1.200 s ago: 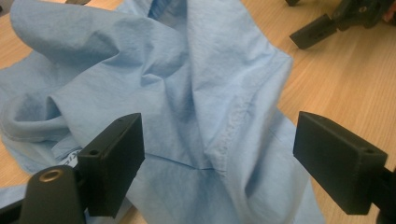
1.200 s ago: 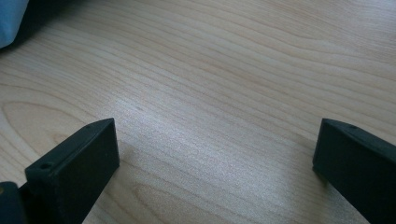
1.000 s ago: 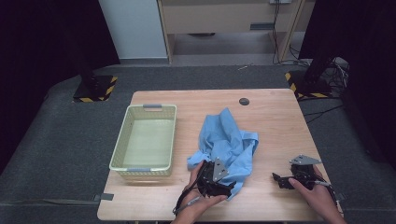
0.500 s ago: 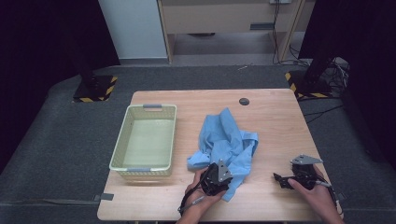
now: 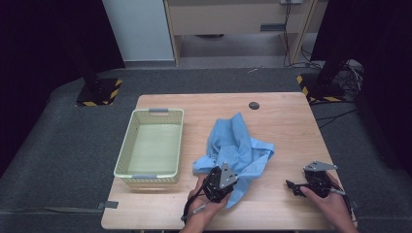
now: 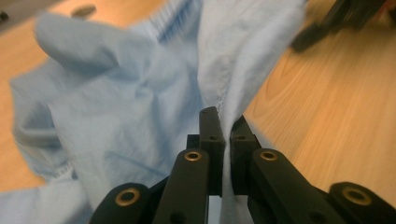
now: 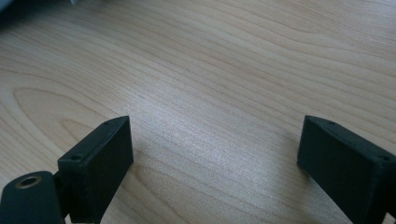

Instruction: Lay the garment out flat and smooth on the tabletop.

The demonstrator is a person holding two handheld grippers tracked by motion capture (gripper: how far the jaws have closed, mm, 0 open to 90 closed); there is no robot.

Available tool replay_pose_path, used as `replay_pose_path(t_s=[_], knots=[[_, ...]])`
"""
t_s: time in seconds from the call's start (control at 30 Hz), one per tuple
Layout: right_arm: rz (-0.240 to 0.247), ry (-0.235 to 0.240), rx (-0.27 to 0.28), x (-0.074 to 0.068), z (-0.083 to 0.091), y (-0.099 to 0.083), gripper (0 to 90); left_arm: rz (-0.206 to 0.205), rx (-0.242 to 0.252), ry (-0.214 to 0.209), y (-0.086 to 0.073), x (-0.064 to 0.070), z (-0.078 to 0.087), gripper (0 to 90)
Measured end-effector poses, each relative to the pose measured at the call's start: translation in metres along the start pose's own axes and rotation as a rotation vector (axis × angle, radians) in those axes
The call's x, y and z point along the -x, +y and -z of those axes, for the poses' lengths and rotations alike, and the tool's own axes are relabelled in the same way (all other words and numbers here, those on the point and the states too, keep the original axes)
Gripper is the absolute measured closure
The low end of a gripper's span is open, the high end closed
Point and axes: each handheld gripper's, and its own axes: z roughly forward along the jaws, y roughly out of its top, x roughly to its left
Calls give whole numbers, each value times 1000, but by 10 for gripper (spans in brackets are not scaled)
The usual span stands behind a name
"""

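Left gripper (image 6: 223,122) fingers (image 6: 211,140) clamped on fold of blue cloth (image 5: 236,148), near-edge grip likely for lifting. Cloth crumpled mid-worktop (image 5: 286,116), right of empty basket (image 5: 127,145), probable destination. Right gripper (image 7: 212,144) fingers (image 7: 100,154) wide apart, idle above bare wood, well apart from cloth.

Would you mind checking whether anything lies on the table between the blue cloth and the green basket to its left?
Nothing visible does. The left gripper is shut on the near edge of the blue cloth, and the strip of table between the cloth and the green basket is bare wood. The basket looks empty.
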Motion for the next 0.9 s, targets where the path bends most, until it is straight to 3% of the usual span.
replay_pose_path(t_s=[0.07,0.17,0.27,0.37,0.43,0.53,0.7,0.8,0.9], knots=[[0,1,-2,0,0,0,109,3,48,22,8,-1,10,883],[1,1,-5,-1,1,0,121,7,65,82,12,-8,14,883],[14,6,-8,-4,2,1,143,-14,-4,178,5,-24,4,882],[21,15,-10,-6,3,1,180,25,-96,221,-9,-41,-12,881],[26,22,-12,-8,4,1,202,-4,-166,255,-18,-46,-24,880],[43,30,-9,-10,4,1,231,-1,-239,254,-28,-53,-39,878],[55,37,-11,-13,7,0,276,3,-308,239,-38,-56,-58,881],[54,37,-12,-13,11,-2,294,-33,-330,239,-39,-52,-65,884],[50,27,-1,-12,14,-4,298,-66,-314,216,-38,-46,-69,884]])
